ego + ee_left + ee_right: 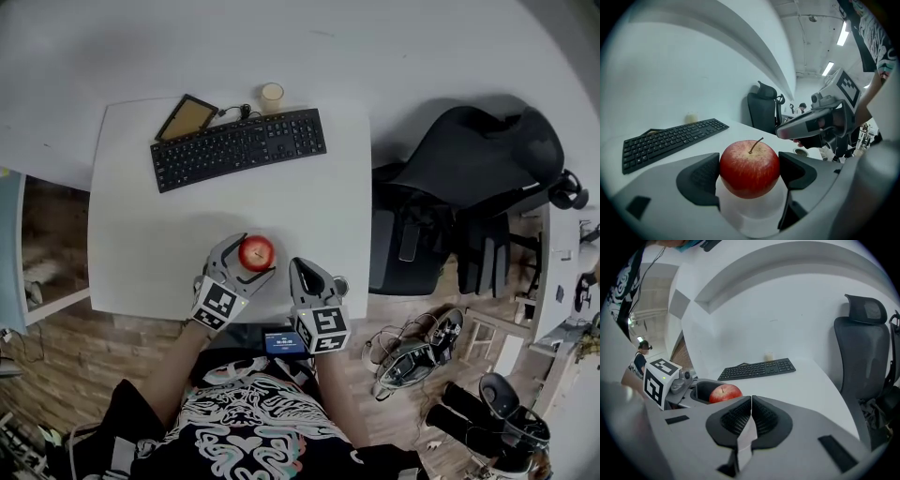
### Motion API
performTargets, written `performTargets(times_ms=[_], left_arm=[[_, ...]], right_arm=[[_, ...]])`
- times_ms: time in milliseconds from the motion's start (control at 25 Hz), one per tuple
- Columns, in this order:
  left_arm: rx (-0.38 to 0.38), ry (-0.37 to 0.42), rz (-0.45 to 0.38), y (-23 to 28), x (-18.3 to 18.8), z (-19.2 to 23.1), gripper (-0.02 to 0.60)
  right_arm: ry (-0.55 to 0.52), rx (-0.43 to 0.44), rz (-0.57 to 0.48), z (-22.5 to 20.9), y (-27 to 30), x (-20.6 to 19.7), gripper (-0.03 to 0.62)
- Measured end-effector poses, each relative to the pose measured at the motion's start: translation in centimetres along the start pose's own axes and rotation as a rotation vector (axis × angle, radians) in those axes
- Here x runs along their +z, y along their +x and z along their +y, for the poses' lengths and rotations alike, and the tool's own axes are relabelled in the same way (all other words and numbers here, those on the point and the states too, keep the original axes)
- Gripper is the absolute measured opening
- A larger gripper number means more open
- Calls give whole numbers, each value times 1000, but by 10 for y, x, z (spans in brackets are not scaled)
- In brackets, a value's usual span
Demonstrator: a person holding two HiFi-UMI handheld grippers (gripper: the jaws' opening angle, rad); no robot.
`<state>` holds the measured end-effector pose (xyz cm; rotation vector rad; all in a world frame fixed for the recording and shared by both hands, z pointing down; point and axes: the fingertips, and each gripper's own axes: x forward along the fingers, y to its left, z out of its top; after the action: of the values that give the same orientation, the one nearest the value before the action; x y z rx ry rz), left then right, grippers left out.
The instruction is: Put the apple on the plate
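A red apple (256, 252) with a short stem sits between the jaws of my left gripper (253, 259), just above the near edge of the white table (141, 234). In the left gripper view both dark pads press the apple's (750, 168) sides. My right gripper (298, 269) hovers just right of it, past the table's front edge, with its jaws shut on nothing. The right gripper view shows its pads (740, 418) touching and the apple (724, 393) to the left. No plate shows in any view.
A black keyboard (239, 147) lies at the table's far side, with a dark tablet (187, 116) and a pale cup (272, 96) behind it. A black office chair (469, 187) stands right of the table. Cables and shoes litter the floor (412, 356).
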<state>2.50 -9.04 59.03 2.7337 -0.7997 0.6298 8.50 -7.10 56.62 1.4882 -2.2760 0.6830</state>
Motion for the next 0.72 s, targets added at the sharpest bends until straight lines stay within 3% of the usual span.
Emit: performTargets(times_ms=[480,720], left_arm=[[-69,49,25,13,-27,-16,396],[-76,33,13,15,-28,-14,396]], right_arm=[[11,33,58,1,13,-19,29],[12,37,66,-2,18,-22,28]])
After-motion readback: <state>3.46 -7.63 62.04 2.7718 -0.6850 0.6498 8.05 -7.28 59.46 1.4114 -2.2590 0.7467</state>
